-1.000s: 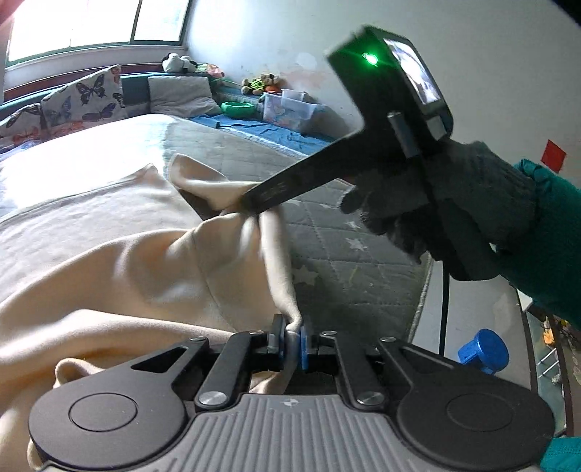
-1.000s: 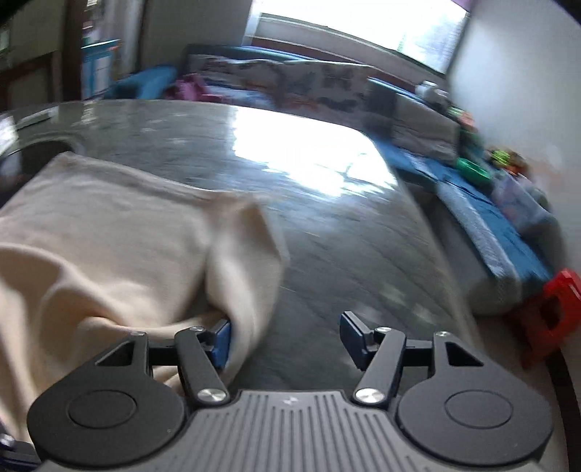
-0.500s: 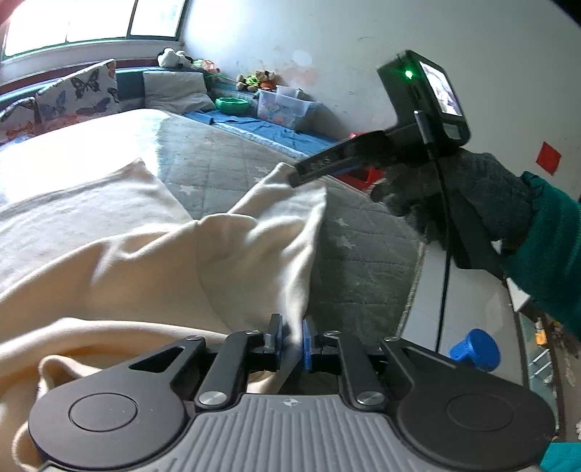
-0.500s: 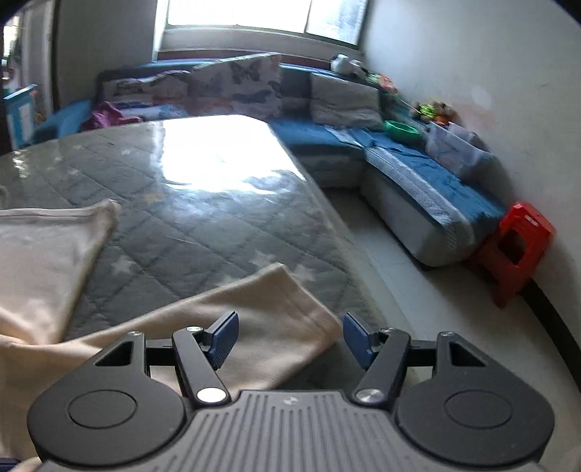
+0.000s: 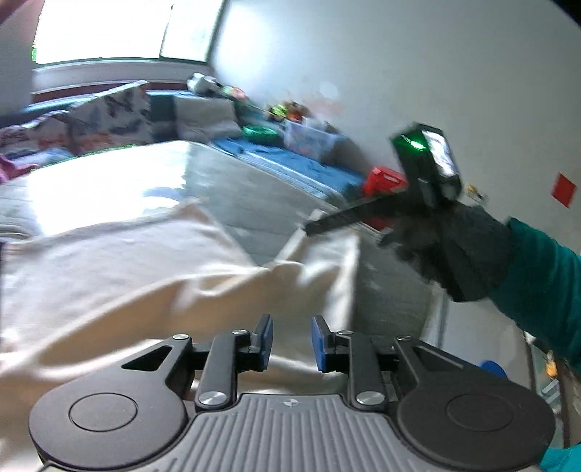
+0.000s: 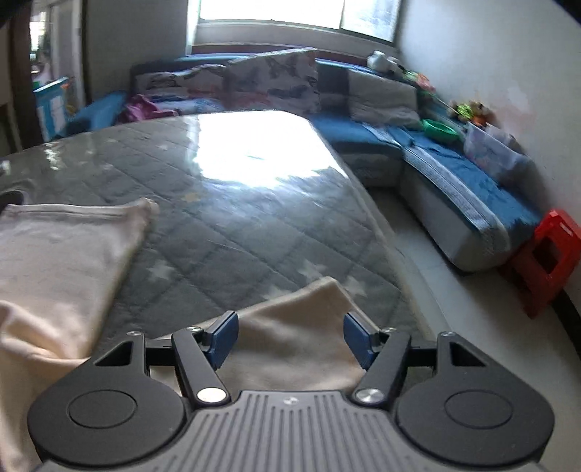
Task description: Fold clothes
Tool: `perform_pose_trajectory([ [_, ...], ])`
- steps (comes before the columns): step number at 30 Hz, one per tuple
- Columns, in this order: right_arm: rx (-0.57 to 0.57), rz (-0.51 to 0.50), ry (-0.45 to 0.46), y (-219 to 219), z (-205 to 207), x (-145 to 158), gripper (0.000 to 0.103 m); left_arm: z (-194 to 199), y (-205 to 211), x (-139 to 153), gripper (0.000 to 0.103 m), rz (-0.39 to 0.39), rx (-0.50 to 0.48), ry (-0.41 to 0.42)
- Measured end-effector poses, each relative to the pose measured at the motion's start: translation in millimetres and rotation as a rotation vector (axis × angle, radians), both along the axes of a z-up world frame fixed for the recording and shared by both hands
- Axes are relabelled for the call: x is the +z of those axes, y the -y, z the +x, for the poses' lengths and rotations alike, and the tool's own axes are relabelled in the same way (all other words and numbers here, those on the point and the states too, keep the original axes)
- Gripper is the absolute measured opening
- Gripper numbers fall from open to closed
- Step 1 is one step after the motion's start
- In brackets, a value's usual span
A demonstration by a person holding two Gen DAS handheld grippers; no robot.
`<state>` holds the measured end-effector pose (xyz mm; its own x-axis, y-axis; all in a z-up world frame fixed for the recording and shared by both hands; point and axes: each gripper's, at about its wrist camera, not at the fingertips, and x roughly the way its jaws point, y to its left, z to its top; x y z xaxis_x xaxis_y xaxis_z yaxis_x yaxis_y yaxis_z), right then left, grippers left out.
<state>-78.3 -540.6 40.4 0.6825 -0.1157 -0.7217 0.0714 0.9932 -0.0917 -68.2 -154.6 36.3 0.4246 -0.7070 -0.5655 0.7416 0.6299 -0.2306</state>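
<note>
So the cream-coloured soft knit garment (image 5: pixel 152 276) lies spread on the grey quilted star-print mattress (image 6: pixel 232 218), probably laid flat so a fold can go over cleanly. Left gripper (image 5: pixel 288 339) hovers over it with jaws slightly parted, holding nothing. Right gripper (image 6: pixel 290 339) is spread wide over a cloth corner (also empty). That corner sits close to the mattress's right edge, with lots of bare quilt beyond for moving.

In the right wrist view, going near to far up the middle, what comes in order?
Right gripper → cream garment → grey quilted mat → butterfly cushion → window.
</note>
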Motion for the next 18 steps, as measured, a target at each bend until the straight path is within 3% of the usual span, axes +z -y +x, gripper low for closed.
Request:
perform_pose_trajectory([
  [2, 0.059, 0.013, 0.009, -11.2, -4.0, 6.4, 0.066, -1.0, -17.4, 1.2, 0.026, 0.046, 0.054, 0.027],
  [15, 0.528, 0.141, -0.019, -99.6, -56.3, 42.4, 0.05, -17.9, -44.4, -5.0, 0.025, 0.133, 0.104, 0.118],
  [16, 0.57, 0.149, -0.03, -107.5, -60.9, 43.1, 0.05, -19.2, -46.5, -5.4, 0.022, 0.139, 0.108, 0.125],
  [18, 0.635, 0.154, -0.046, -121.9, -68.7, 42.6, 0.048, -21.8, -50.6, -6.4, 0.006, 0.152, 0.116, 0.139],
])
